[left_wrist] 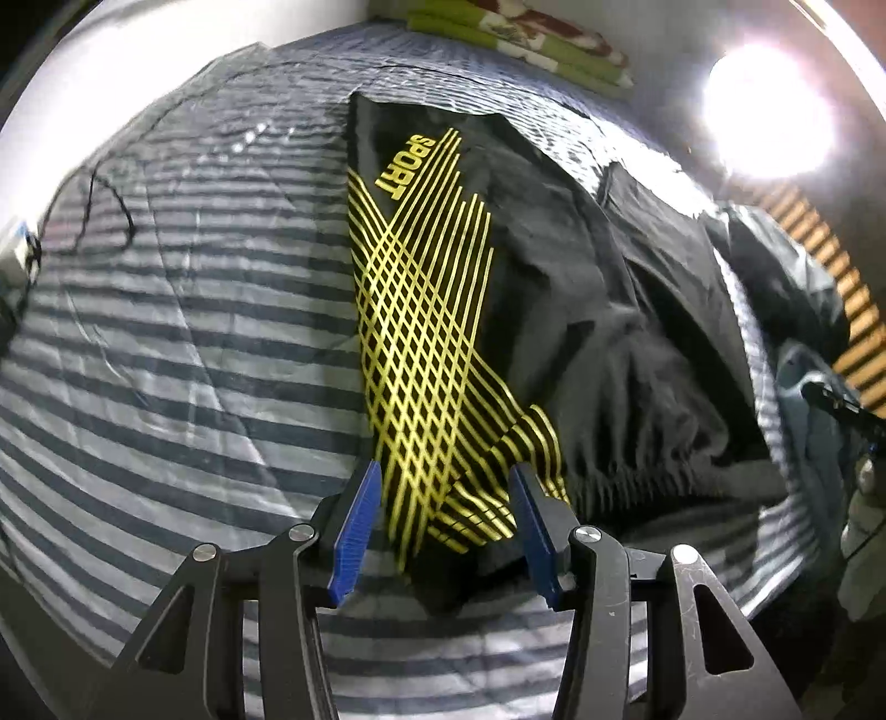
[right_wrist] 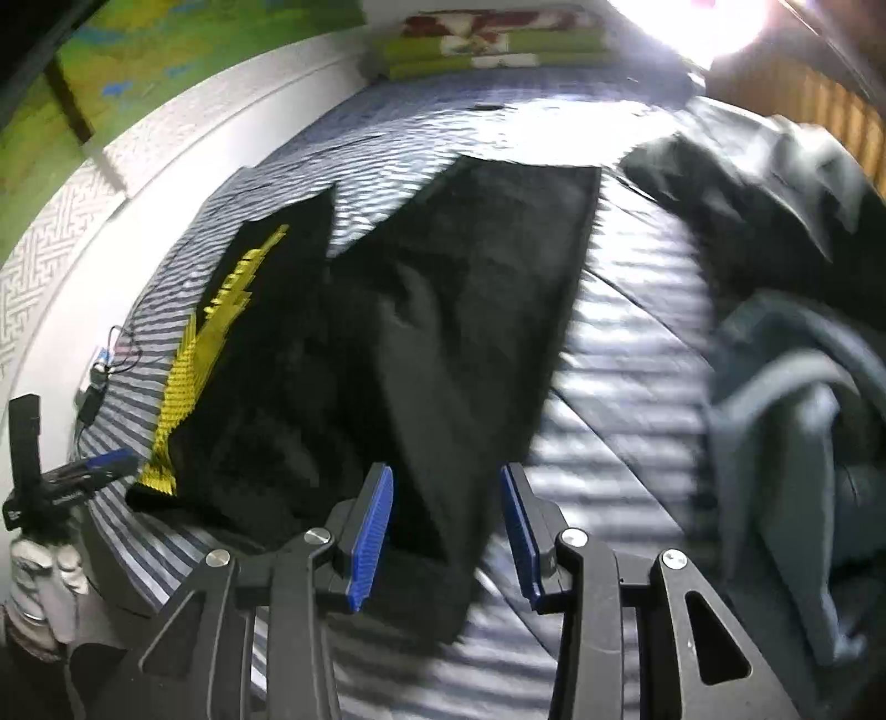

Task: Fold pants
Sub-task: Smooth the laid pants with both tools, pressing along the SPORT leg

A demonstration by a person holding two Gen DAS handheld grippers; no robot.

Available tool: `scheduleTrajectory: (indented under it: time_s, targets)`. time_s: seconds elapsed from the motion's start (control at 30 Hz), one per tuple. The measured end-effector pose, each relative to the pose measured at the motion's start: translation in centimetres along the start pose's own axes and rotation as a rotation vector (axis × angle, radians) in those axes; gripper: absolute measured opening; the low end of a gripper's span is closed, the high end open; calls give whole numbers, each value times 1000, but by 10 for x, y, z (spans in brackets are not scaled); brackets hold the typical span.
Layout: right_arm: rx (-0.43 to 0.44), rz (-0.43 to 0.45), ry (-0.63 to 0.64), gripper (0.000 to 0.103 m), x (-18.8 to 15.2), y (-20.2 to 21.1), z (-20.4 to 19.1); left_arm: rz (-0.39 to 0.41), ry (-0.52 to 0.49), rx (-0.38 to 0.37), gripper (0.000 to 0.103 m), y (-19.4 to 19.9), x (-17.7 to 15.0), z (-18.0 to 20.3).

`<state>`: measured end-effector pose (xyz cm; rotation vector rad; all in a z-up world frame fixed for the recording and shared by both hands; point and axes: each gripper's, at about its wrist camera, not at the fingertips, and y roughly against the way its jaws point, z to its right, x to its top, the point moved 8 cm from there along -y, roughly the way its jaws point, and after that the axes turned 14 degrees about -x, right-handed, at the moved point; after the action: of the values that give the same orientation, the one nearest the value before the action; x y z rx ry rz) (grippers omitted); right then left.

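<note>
Black pants (left_wrist: 554,288) with yellow SPORT print (left_wrist: 421,332) lie flat on the striped bed (left_wrist: 166,360). Left tool (left_wrist: 446,482) open above the waistband corner, gripping nothing. Right tool (right_wrist: 447,487) open over the dark leg, empty.

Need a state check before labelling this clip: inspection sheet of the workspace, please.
Surface: grey-and-white striped bedsheet, wrinkled.
Job's things: black sport pants with yellow line print, lying flat, released.
Clutter: heap of dark grey clothes at the right; folded green floral blanket at the far end.
Grippers: left gripper open over the printed hem; right gripper open above the plain leg.
Cables: thin black cable near the wall.
Surroundings: white wall, bright lamp.
</note>
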<state>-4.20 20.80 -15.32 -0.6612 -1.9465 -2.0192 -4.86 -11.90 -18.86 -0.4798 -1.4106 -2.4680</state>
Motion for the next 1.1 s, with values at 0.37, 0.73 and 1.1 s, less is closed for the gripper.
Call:
scheduleTrajectory:
  time_s: [0.37, 0.73, 1.1]
  targets:
    - [201, -6, 201, 37, 138, -35, -199, 28, 35, -10, 51, -12, -22, -10]
    - [181, -157, 252, 37, 194, -165, -342, -8, 0, -78, 38, -22, -30, -12]
    - [81, -201, 351, 2, 181, -206, -372, 12, 36, -160, 48, -12, -28, -14]
